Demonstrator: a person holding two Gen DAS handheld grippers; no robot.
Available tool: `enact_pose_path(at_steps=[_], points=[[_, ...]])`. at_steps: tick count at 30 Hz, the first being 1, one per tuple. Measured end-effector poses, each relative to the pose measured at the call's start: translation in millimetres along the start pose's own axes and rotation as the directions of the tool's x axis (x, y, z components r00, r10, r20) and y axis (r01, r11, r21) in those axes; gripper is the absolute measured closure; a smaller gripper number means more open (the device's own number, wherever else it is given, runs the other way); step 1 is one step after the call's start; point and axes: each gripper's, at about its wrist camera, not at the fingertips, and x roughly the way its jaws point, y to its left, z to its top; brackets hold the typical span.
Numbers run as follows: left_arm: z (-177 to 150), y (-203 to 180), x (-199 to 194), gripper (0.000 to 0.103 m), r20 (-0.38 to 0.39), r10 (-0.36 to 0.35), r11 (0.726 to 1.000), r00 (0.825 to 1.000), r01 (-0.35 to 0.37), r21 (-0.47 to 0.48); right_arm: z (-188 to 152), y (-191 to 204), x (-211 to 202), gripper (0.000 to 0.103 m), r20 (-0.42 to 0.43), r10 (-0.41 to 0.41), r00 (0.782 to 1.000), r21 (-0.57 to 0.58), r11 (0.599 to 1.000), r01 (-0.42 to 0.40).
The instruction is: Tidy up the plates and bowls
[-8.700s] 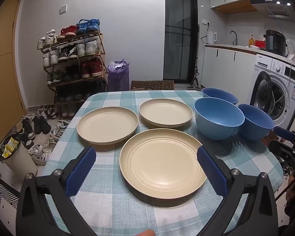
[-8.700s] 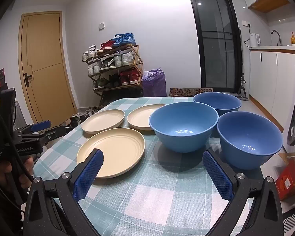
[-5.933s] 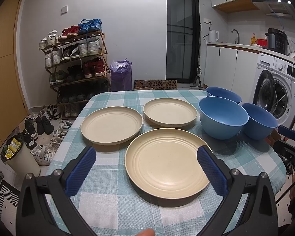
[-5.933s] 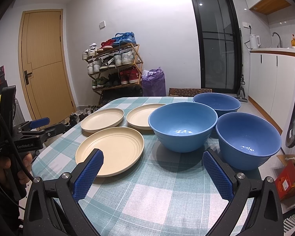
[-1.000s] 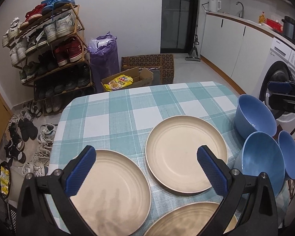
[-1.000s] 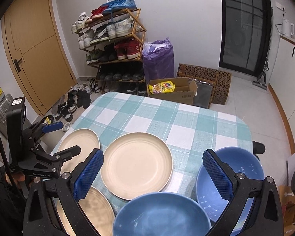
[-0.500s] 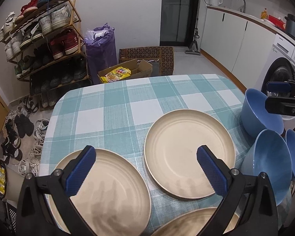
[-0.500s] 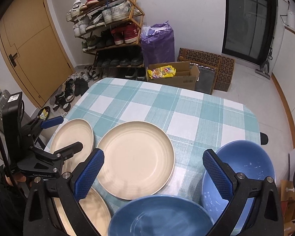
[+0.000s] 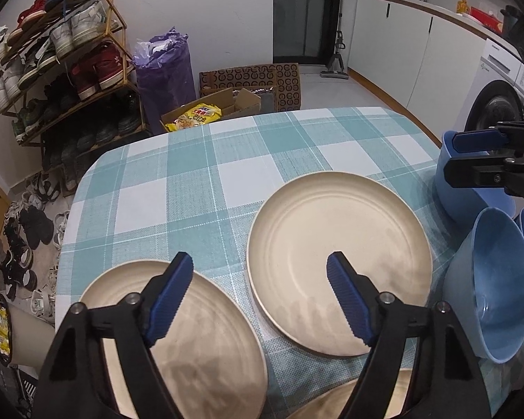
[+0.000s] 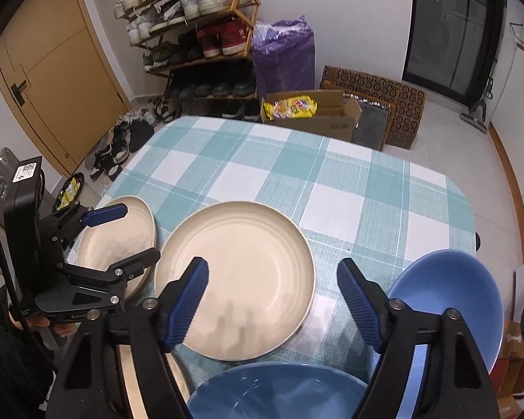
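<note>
Overhead, cream plates (image 9: 339, 241) and blue bowls (image 10: 447, 300) sit apart.
Both the left gripper (image 9: 260, 276) and right gripper (image 10: 272, 279) are closing, jaws empty.

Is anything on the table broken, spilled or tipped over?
Nothing stands out. The cream plates lie flat on the checked tablecloth, the blue bowls sit upright, and I see no spills or cracks.

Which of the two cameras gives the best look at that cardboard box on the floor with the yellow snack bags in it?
The right wrist view: the cardboard box lies open past the table's far edge, its yellow bags and front wall in plain sight. The left wrist view shows the same box smaller, its lower part cut off by the table.
</note>
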Motion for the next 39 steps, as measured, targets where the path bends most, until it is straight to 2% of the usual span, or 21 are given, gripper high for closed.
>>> enact_pose_path(at_steps=[3,5,9,19,21,24,27,39], points=[[0,0,4,0.036,-0.015,-0.006,1.0,1.0,0.006,0.007,0,1,8,0.03,-0.021,-0.005,1.0,-0.006,1.0,0.005],[0,-1,9,0.037,-0.031,-0.011,1.0,0.999,0.011,0.003,1,0,14,0.032,-0.038,-0.007,0.999,-0.007,1.0,0.006],[-1,-1,16,0.046,-0.068,-0.02,1.0,0.997,0.02,-0.001,2,-2,27,0.035,-0.076,-0.017,0.997,-0.006,1.0,0.017],[-3,5,35,0.047,-0.13,-0.027,0.999,0.991,0.023,-0.031,5,-3,60,0.038,-0.189,-0.031,0.981,-0.001,1.0,0.031],[-3,4,38,0.047,-0.143,-0.046,0.999,0.989,0.043,-0.028,5,-3,68,0.038,-0.213,-0.039,0.976,-0.006,0.999,0.038],[-3,4,43,0.047,-0.153,-0.033,0.999,0.988,0.029,-0.027,6,-3,75,0.041,-0.239,-0.045,0.97,-0.011,0.999,0.043],[-2,5,46,0.048,-0.158,-0.056,0.998,0.986,0.052,-0.033,5,-3,83,0.044,-0.266,-0.063,0.962,-0.017,0.998,0.061],[-5,0,59,0.053,-0.201,-0.069,0.998,0.977,0.068,-0.015,0,-10,102,0.046,-0.316,-0.097,0.944,-0.032,0.995,0.092]])
